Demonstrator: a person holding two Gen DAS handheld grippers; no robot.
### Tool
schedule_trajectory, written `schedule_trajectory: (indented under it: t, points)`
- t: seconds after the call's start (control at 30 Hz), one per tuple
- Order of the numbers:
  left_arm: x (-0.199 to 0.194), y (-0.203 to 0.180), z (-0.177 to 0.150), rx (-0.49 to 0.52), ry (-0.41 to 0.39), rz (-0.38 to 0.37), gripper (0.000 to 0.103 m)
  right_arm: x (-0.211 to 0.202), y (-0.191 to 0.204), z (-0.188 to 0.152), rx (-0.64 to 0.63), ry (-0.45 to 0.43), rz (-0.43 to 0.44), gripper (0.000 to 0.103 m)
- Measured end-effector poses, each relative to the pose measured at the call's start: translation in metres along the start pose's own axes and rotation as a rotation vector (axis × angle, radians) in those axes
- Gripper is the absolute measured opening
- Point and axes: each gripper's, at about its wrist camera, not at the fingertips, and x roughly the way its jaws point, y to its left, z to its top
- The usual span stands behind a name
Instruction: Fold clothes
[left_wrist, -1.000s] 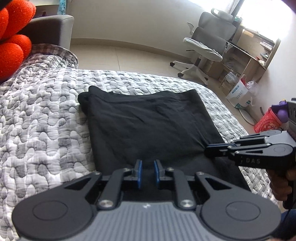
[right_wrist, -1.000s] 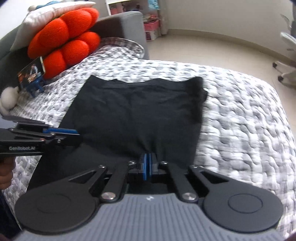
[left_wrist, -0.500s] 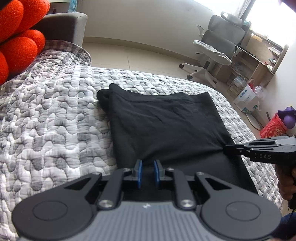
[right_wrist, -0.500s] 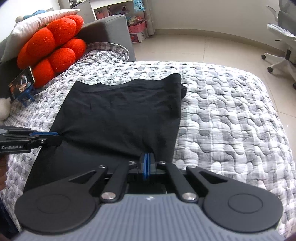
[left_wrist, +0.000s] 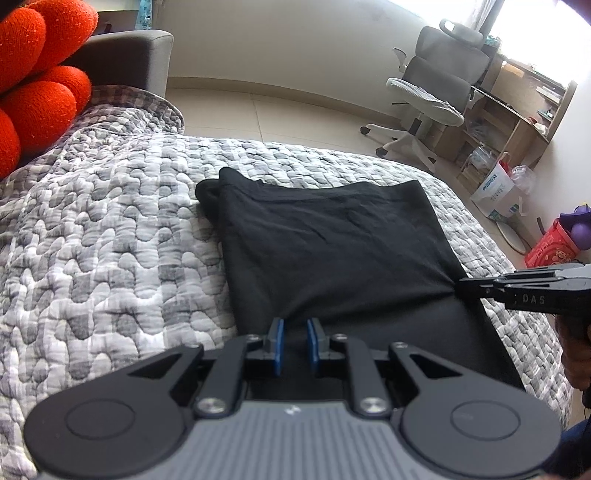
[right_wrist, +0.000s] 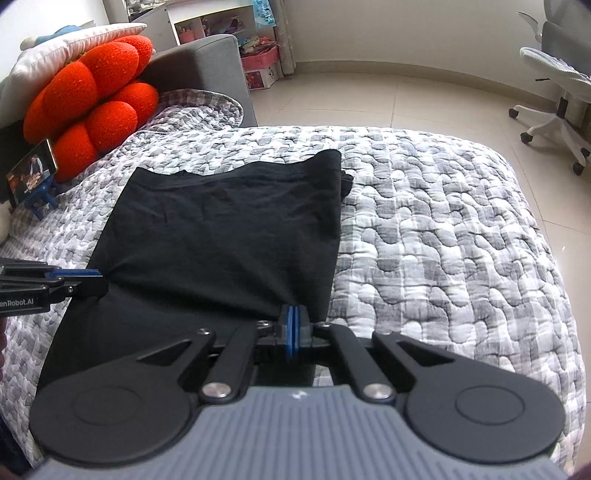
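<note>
A black garment (left_wrist: 332, 251) lies on the grey quilted bed, its near part folded back over itself; it also shows in the right wrist view (right_wrist: 229, 236). My left gripper (left_wrist: 294, 338) sits at the folded layer's near left corner, jaws a small gap apart with black cloth between them. My right gripper (right_wrist: 294, 325) is shut on the near right corner of the folded layer. Each gripper shows in the other's view: the right one (left_wrist: 465, 287) at the right, the left one (right_wrist: 92, 282) at the left.
The quilted bed (left_wrist: 110, 240) spreads left of the garment and right of it (right_wrist: 443, 240). Red round cushions (right_wrist: 92, 99) and a small framed picture (right_wrist: 31, 173) sit at the headboard end. An office chair (left_wrist: 432, 92), a desk and boxes stand on the floor beyond.
Both grippers have pulled back toward the near edge with the cloth corners; the far edge of the garment looks further away and more quilt shows beyond it.
</note>
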Motion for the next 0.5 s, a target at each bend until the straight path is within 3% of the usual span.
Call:
schedule_trajectory:
  t: [0.27, 0.4, 0.5]
  points:
    - [-0.001, -0.004, -0.001, 0.014, -0.003, 0.014, 0.016, -0.001, 0.003, -0.001, -0.013, -0.009, -0.032, 0.0]
    - [-0.008, -0.009, 0.0, 0.036, -0.034, 0.019, 0.016, -0.006, 0.005, 0.0, -0.018, -0.044, -0.041, 0.016]
    - [-0.012, -0.015, -0.001, 0.047, -0.055, 0.006, 0.016, -0.009, 0.011, 0.001, -0.024, -0.065, 0.0, 0.016]
